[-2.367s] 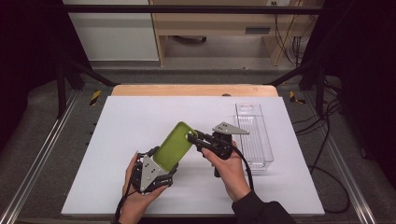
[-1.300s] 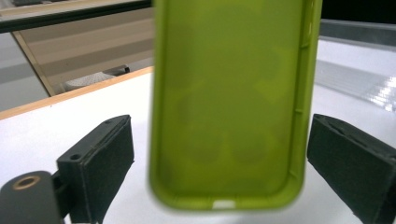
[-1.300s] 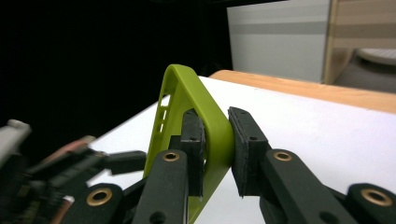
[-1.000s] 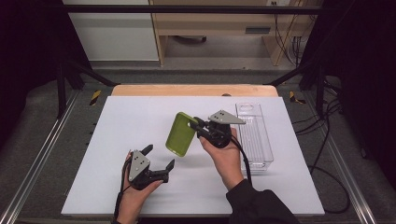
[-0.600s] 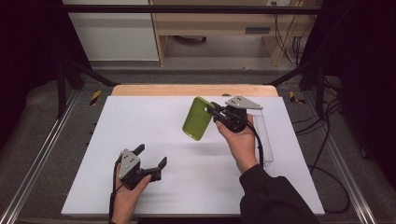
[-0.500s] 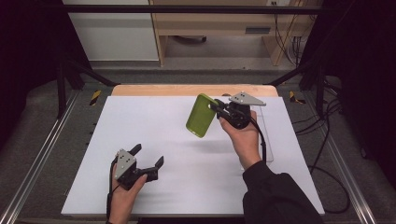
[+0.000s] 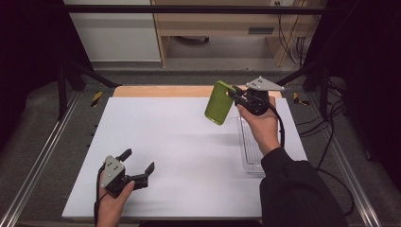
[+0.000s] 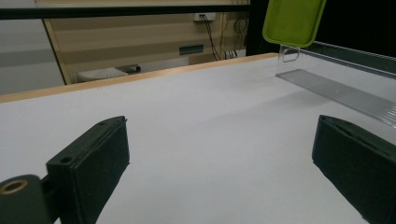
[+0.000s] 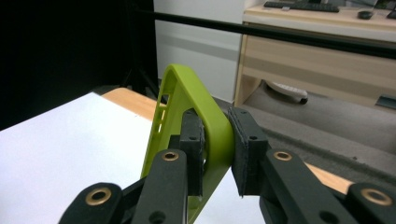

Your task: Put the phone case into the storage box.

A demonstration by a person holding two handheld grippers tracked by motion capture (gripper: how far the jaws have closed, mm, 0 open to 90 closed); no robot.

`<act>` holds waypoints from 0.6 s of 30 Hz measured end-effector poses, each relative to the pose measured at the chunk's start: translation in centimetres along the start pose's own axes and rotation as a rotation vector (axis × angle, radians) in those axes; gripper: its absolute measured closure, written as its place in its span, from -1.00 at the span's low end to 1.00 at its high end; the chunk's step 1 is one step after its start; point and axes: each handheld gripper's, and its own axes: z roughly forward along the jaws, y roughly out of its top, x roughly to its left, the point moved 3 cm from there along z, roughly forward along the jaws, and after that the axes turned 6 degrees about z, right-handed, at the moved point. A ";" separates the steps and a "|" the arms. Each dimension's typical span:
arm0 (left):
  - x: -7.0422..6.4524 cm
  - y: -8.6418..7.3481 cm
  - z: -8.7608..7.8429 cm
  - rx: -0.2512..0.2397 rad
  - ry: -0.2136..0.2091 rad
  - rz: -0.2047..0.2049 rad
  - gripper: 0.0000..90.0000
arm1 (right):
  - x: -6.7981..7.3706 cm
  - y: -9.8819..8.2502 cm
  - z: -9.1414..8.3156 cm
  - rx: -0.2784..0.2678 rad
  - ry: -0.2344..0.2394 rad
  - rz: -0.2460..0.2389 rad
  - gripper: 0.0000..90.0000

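A lime-green phone case [image 7: 219, 102] of soft, rounded plastic hung in the air, pinched by one edge in the right tool [image 7: 238, 97]. It was tilted, its smooth back facing up and toward the left, open side away. It hovered just left of the clear plastic tray's [image 7: 249, 150] far end, well above the white surface [image 7: 179, 142].

green case [image 7: 219, 102] carried farther back by right gripper [image 7: 232, 94], left gripper [image 7: 138, 167] withdrawn

A clear plastic tray [image 7: 250, 146] lies on the white table [image 7: 179, 142], near its right edge.
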 end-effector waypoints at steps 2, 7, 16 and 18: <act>0.3 -0.1 -0.1 -0.003 0.035 -0.013 -0.94 | -0.7 0.5 -0.1 -0.009 -0.006 -0.008 0.70; 0.5 -0.5 0.1 0.009 0.036 -0.017 -0.94 | -1.9 2.2 -0.7 -0.052 -0.020 -0.010 0.70; 0.7 -0.7 0.4 0.023 0.043 -0.005 -0.94 | -3.1 3.8 -1.4 -0.053 -0.049 -0.033 0.70; 0.9 -0.7 0.4 0.015 0.049 -0.015 -0.93 | -3.3 3.9 -1.5 -0.043 -0.057 -0.045 0.70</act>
